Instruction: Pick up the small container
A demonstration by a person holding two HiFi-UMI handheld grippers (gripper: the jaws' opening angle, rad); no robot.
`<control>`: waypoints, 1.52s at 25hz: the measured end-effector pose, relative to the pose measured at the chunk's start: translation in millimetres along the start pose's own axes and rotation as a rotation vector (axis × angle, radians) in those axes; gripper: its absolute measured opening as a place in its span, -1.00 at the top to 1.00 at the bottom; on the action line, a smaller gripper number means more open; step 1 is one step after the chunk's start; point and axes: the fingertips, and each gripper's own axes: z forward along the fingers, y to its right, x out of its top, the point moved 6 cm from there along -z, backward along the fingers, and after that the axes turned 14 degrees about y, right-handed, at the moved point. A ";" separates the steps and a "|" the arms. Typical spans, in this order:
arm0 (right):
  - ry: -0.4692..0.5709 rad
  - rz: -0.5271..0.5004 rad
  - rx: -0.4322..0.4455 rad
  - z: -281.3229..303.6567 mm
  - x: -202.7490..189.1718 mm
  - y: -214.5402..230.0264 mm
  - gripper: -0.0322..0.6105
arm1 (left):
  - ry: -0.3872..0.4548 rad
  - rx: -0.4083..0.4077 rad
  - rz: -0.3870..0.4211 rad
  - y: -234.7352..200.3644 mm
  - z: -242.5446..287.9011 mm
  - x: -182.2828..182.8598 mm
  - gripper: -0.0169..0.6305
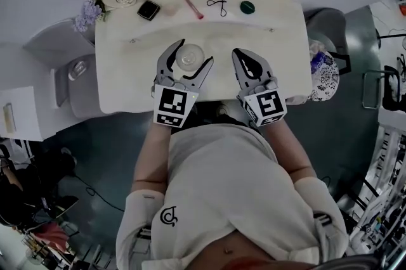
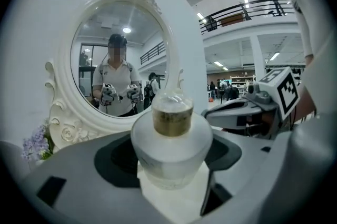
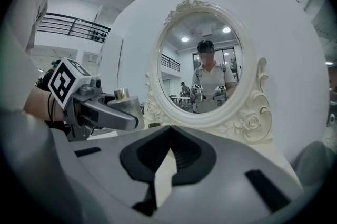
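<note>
Small container point(image 1: 189, 57) clasped in the left gripper point(image 1: 194, 53) at the front of the dressing table point(image 1: 127, 72).
The frosted, gold-necked jar is seen pressed between the left jaws, which are spread wide around its round body, so the grasp is judged to be made. Whether its base is clear of the cream tabletop cannot be told, and the lift is taken as the part left to do. The right gripper point(image 1: 241, 54) is held just beside it, jaws drawn together on nothing.
</note>
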 end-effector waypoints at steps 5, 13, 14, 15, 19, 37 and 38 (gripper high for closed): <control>0.054 -0.032 0.026 1.0 21.9 -3.9 0.88 | 0.078 0.037 0.007 -6.2 -20.2 38.9 -0.14; 0.128 -0.038 0.051 8.5 46.2 -5.2 0.88 | 0.163 0.100 0.040 -21.2 -52.1 78.6 -0.13; 0.137 -0.038 0.054 9.0 48.2 -5.9 0.88 | 0.163 0.108 0.046 -23.5 -55.4 80.1 -0.14; 0.146 -0.040 0.058 9.4 50.9 -7.1 0.88 | 0.161 0.117 0.050 -25.9 -58.7 80.5 -0.13; 0.173 -0.062 0.077 12.5 62.7 -11.4 0.88 | 0.181 0.158 0.035 -35.9 -67.5 85.1 -0.14; 0.178 -0.104 0.111 16.3 71.1 -16.9 0.89 | 0.199 0.193 0.019 -44.3 -70.7 90.0 -0.14; 0.177 -0.098 0.107 16.2 70.2 -16.3 0.89 | 0.199 0.190 0.018 -43.6 -70.1 89.8 -0.14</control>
